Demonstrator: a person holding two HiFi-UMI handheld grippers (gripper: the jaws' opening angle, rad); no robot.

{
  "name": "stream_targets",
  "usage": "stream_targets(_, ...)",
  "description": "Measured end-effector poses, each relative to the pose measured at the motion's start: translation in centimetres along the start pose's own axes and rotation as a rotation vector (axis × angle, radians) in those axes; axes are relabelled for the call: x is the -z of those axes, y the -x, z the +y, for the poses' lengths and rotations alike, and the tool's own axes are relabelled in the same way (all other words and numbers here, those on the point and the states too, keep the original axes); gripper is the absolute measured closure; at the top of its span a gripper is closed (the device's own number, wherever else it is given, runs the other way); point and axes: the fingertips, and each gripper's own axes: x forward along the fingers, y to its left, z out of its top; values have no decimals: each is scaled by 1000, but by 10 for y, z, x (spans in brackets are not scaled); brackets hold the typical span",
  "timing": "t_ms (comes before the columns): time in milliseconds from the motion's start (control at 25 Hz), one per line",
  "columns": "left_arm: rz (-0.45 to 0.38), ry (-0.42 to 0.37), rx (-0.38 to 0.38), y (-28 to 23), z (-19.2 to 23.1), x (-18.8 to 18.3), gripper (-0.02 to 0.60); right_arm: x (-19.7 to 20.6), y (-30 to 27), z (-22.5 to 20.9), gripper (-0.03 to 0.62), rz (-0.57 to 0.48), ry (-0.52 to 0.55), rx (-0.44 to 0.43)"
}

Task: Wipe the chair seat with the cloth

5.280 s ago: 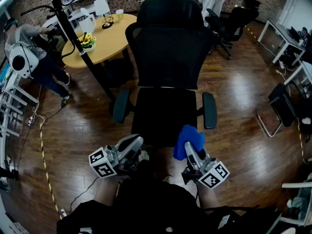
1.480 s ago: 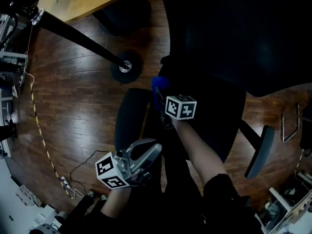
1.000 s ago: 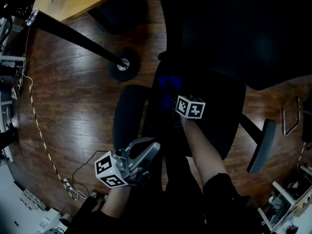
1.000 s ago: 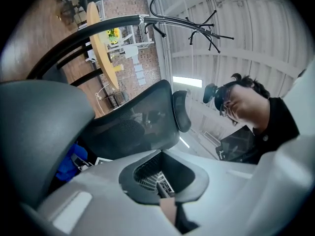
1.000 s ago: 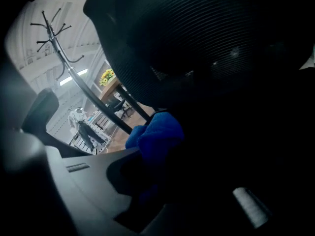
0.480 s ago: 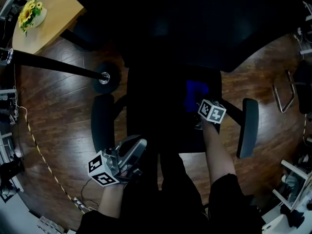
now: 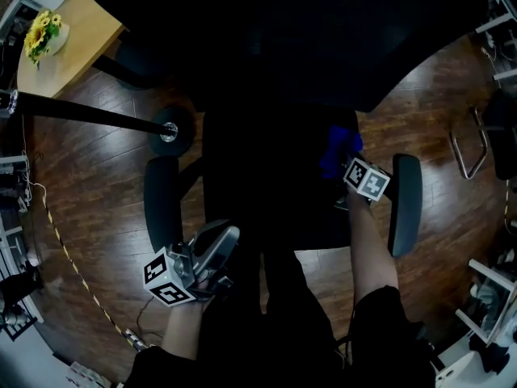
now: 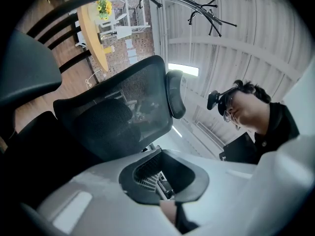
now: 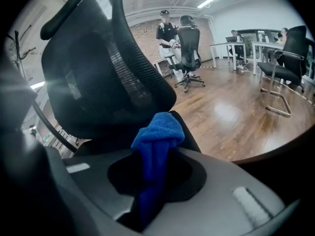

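Note:
The black chair seat (image 7: 266, 192) fills the middle of the head view, dark under the backrest (image 9: 98, 73). A blue cloth (image 7: 339, 152) lies bunched on the seat's right side, close to the right armrest (image 7: 404, 204). My right gripper (image 7: 349, 170) is shut on the cloth (image 9: 155, 146), which sticks out between its jaws. My left gripper (image 7: 220, 245) hangs off the seat's front left corner, shut and holding nothing. In the left gripper view it (image 8: 165, 193) points up at the backrest (image 8: 118, 117).
The left armrest (image 7: 161, 204) is beside the left gripper. A coat stand base (image 7: 168, 132) and its pole stand on the wood floor to the left. A yellow table (image 7: 69, 39) with flowers is far left. A person (image 9: 167, 33) and other chairs (image 9: 189, 48) are farther off.
My right gripper has dragged the cloth across the seat from its left side to its right edge. The left gripper has barely moved.

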Motion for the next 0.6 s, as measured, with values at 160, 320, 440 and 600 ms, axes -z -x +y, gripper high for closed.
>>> stream_targets(160,-26,-12,-16,13,-1,-6,589,1,18,76,531,-38,211,-146)
stream_targets(320,-84,-23,-44,31,0,-19,589,34,28,190,531,-14,214,-390)
stream_targets(440,-121,-34,-64,47,0,-28,589,73,22,263,531,59,170,-511)
stream_targets(600,-165,-38,-101,72,2,-33,589,135,2,340,531,164,164,-591)
